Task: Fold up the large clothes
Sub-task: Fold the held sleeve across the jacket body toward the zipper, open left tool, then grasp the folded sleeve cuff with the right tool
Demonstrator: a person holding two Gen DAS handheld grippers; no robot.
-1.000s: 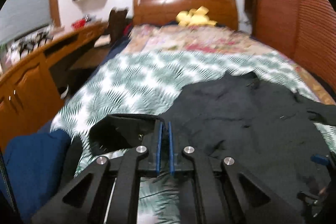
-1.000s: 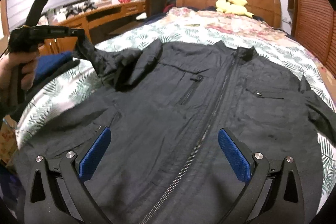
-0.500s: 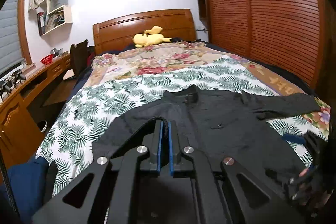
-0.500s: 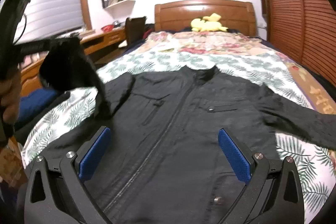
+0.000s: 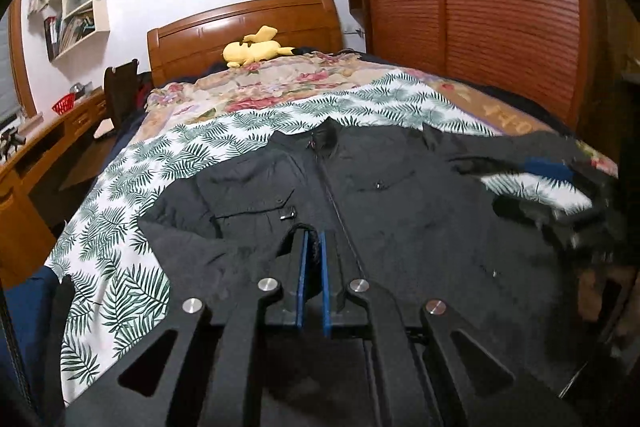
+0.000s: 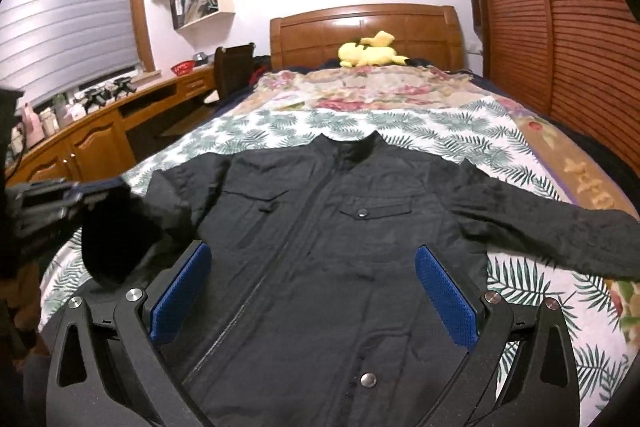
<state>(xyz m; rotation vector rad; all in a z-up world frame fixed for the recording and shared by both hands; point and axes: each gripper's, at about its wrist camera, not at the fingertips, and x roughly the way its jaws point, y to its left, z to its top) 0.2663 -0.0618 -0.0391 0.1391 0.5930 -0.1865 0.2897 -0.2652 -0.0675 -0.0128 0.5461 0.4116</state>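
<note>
A black zip jacket (image 6: 320,211) lies front up on the bed, collar toward the headboard. My left gripper (image 5: 314,255) is shut on the cuff of its left sleeve (image 5: 306,227), holding it just above the jacket's front. The right wrist view shows that left gripper (image 6: 92,193) at the left edge, with the dark sleeve end (image 6: 112,239) hanging from it. My right gripper (image 6: 314,293) stands open over the jacket's lower front, nothing between its blue pads (image 6: 180,291). It appears blurred (image 5: 536,187) at the right of the left wrist view. The other sleeve (image 6: 560,231) lies stretched out to the right.
The bed has a leaf-print sheet (image 6: 440,131), a floral blanket (image 6: 360,87) and a yellow plush toy (image 6: 372,53) by the wooden headboard (image 6: 360,27). A wooden desk (image 6: 100,135) and chair (image 6: 232,67) run along the left. Slatted wardrobe doors (image 6: 560,27) stand on the right.
My left gripper has carried the sleeve cuff from the bed's left side in over the jacket front. The right gripper has risen and drawn back, still open.
</note>
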